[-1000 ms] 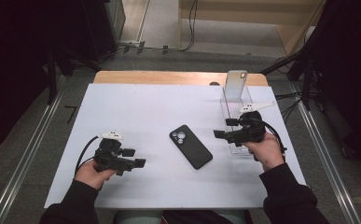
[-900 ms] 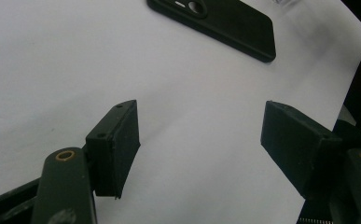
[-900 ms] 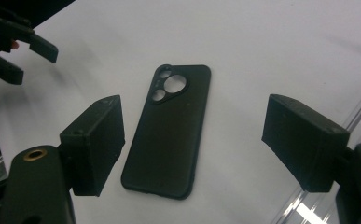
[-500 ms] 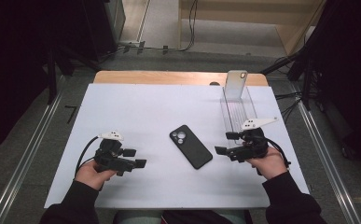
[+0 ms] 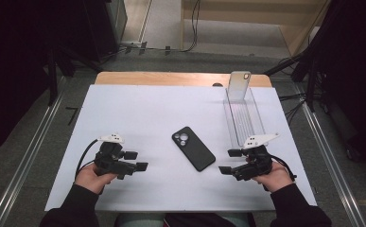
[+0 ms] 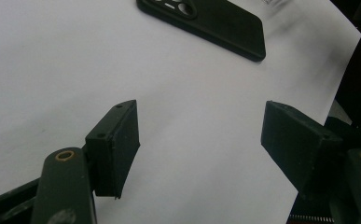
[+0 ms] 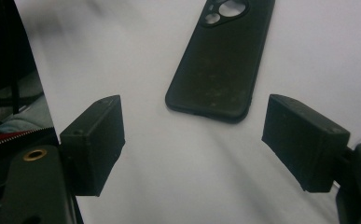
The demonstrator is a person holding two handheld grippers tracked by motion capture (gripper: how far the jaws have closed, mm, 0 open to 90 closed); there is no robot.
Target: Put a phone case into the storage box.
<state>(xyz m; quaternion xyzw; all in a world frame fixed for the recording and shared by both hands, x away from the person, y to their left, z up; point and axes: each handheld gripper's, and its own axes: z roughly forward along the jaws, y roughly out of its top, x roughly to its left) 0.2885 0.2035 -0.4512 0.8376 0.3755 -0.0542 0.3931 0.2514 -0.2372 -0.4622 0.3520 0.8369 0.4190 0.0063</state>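
White table [image 5: 138, 109], black phone [image 5: 193, 148] lying flat; grey floor [image 5: 166, 21] beyond.

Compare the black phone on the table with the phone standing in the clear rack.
The black phone lies flat, camera side up, mid-table; the silvery phone stands upright at the clear rack's far end. The first is dark and matte, the second pale and shiny. Both are slim rectangles, and neither is touched by a tool.

Black claws [image 5: 136, 161] (brass screws), black sleeves [image 5: 72, 208].
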